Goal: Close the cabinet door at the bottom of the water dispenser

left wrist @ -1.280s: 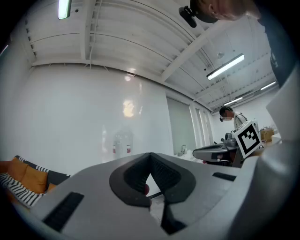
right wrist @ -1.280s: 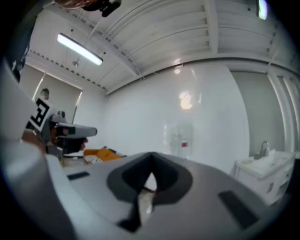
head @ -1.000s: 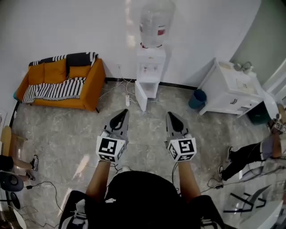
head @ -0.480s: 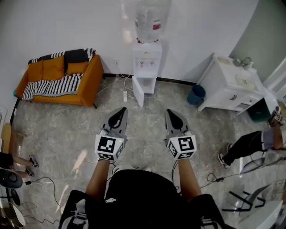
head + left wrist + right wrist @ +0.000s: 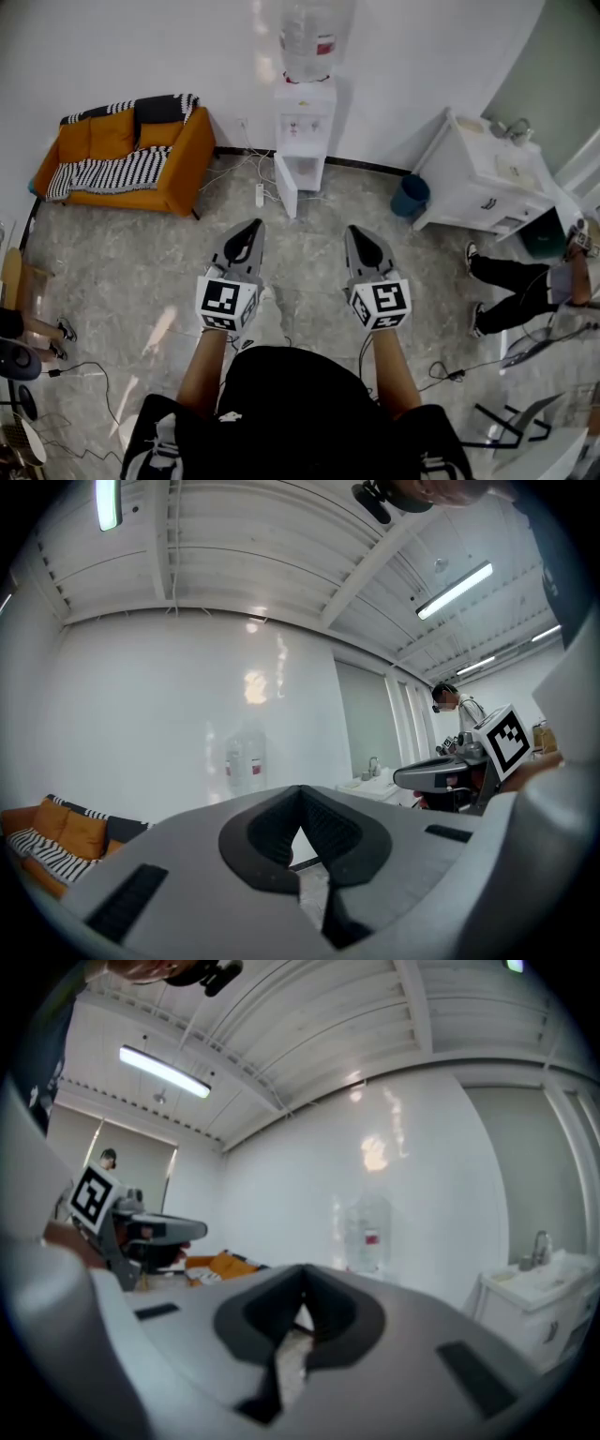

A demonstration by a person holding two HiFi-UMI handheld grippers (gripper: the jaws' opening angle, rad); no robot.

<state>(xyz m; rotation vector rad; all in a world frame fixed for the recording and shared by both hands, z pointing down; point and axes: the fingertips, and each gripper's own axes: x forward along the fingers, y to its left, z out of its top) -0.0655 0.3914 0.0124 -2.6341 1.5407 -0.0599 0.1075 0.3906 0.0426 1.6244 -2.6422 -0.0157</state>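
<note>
Head view shows your left gripper [image 5: 251,230] and right gripper [image 5: 356,233] closed, empty, well apart from the cabinet door [image 5: 285,198] ajar below the water dispenser [image 5: 303,122]; a hard shove may bounce it open.

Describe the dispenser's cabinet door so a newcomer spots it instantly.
Against the white back wall, between the orange sofa and the white sink cabinet, stands a white water dispenser with a clear bottle on top. Its cabinet door is the small white panel at the base, the only part jutting out over the floor, on the sofa side.
</note>
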